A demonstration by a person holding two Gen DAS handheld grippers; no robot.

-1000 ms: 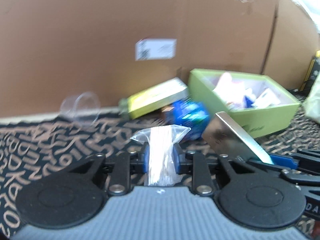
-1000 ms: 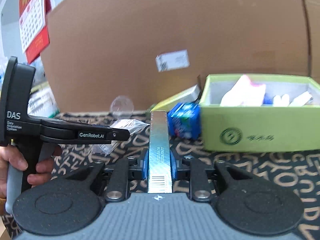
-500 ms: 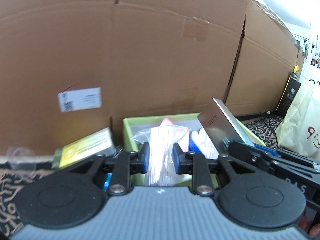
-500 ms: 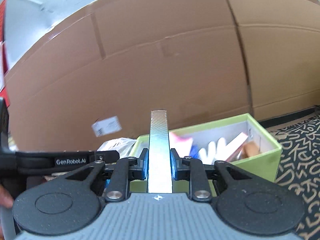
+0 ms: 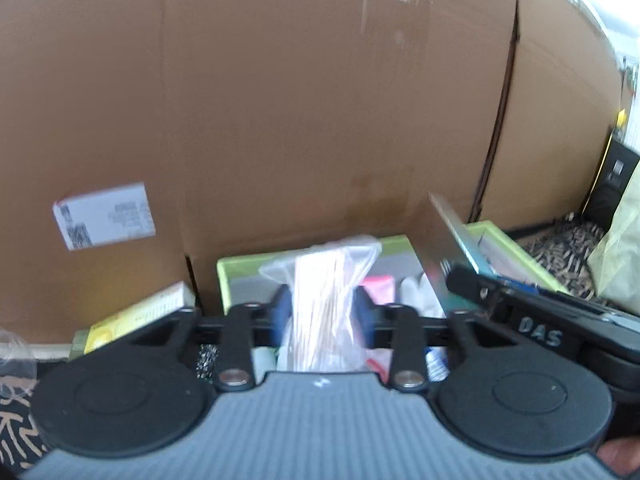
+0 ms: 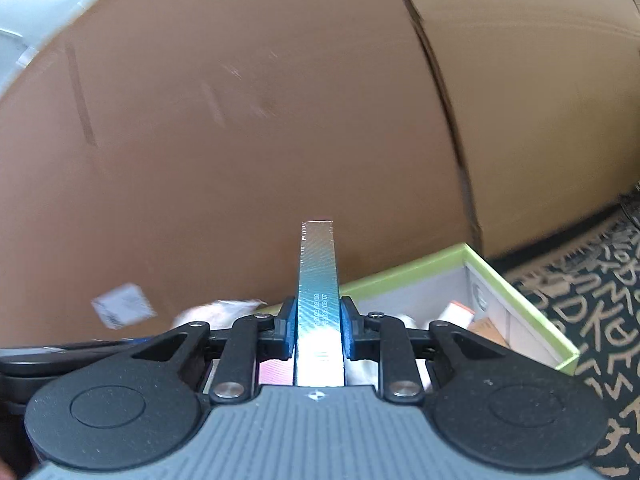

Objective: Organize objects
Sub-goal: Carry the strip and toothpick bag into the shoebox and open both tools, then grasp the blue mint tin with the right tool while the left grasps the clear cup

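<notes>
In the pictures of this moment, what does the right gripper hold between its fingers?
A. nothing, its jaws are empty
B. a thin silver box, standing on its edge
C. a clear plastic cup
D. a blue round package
B: in the right wrist view the right gripper is clamped with its blue pads on a thin silver box, whose narrow edge faces up, above the green box.

My own frame hides most of the green box (image 5: 232, 276) and its contents. The shipping label (image 5: 105, 216) is too blurred to read. The clear cup (image 5: 12, 354) is cut off at the left edge.
</notes>
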